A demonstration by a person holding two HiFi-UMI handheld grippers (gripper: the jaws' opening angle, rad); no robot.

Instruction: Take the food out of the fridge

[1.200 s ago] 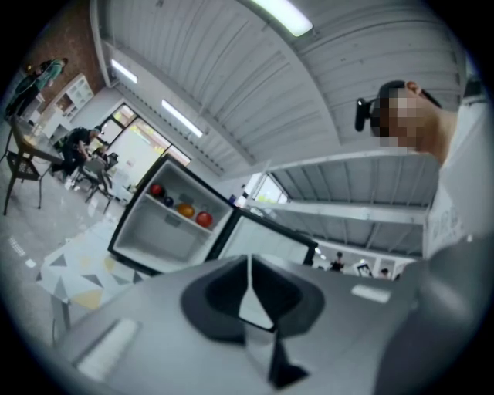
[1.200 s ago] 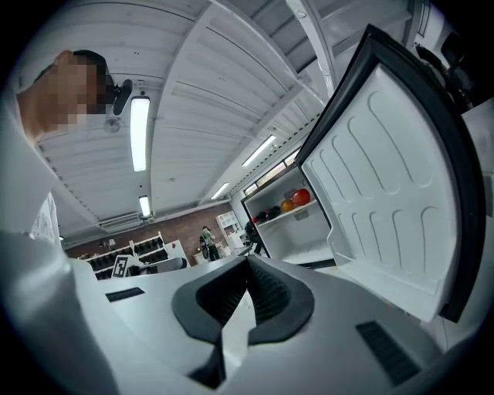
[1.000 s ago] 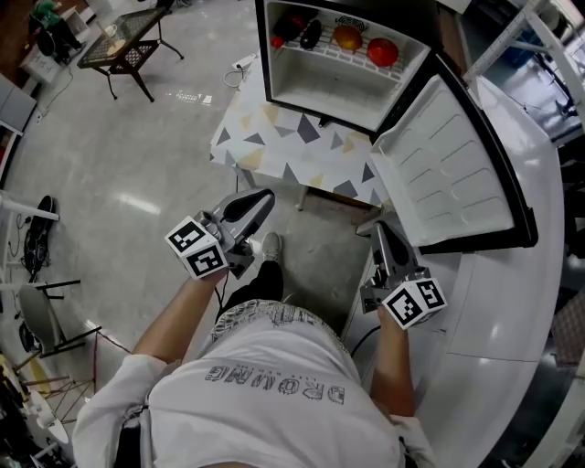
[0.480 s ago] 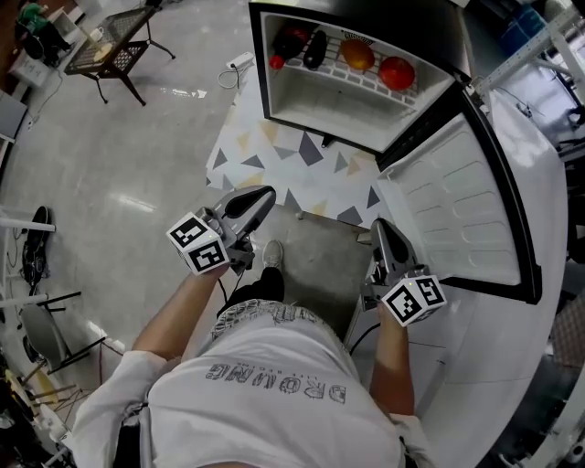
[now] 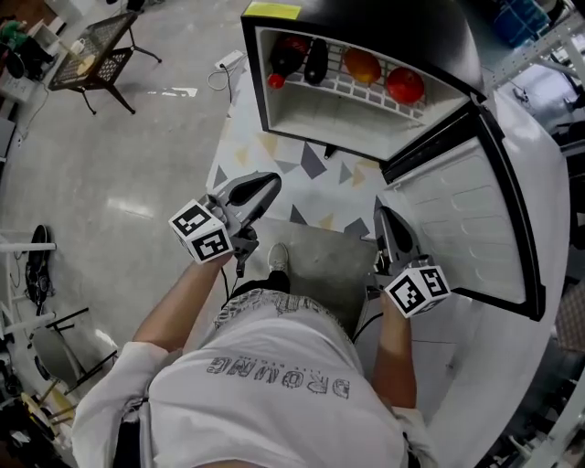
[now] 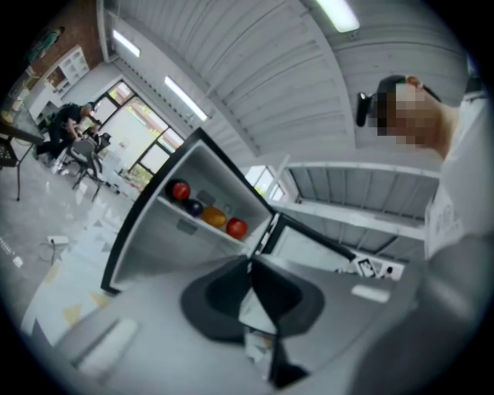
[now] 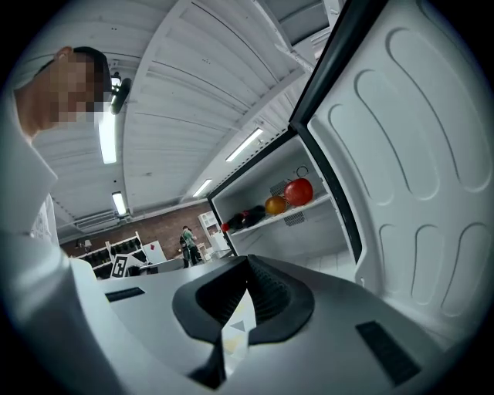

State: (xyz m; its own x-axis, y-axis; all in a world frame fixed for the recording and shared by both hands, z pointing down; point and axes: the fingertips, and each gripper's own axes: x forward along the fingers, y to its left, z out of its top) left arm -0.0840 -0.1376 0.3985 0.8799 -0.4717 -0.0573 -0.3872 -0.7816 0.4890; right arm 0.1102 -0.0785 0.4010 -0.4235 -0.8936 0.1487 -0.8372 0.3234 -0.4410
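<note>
Approach stage, I'd say: left gripper [image 5: 263, 186] and right gripper [image 5: 383, 216], both clenched empty, hang short of the open fridge [image 5: 260, 84]. Next, one must open for the far tomato [image 5: 405, 85].

The left gripper [image 6: 251, 262] is seen with black fingers [image 6: 220, 297] pressed together, empty; beyond, four round foods [image 6: 215, 217], red, dark, orange, red, are lined inside an open white-walled fridge [image 6: 154, 251].

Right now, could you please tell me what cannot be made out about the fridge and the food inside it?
- The two dark items at the left of the shelf: too small and dark to identify in any view.
- Space above the shelf: head view, hidden by the top of the fridge.
- Lower right corner of the fridge: left gripper view, blurred and covered by the left gripper.
</note>
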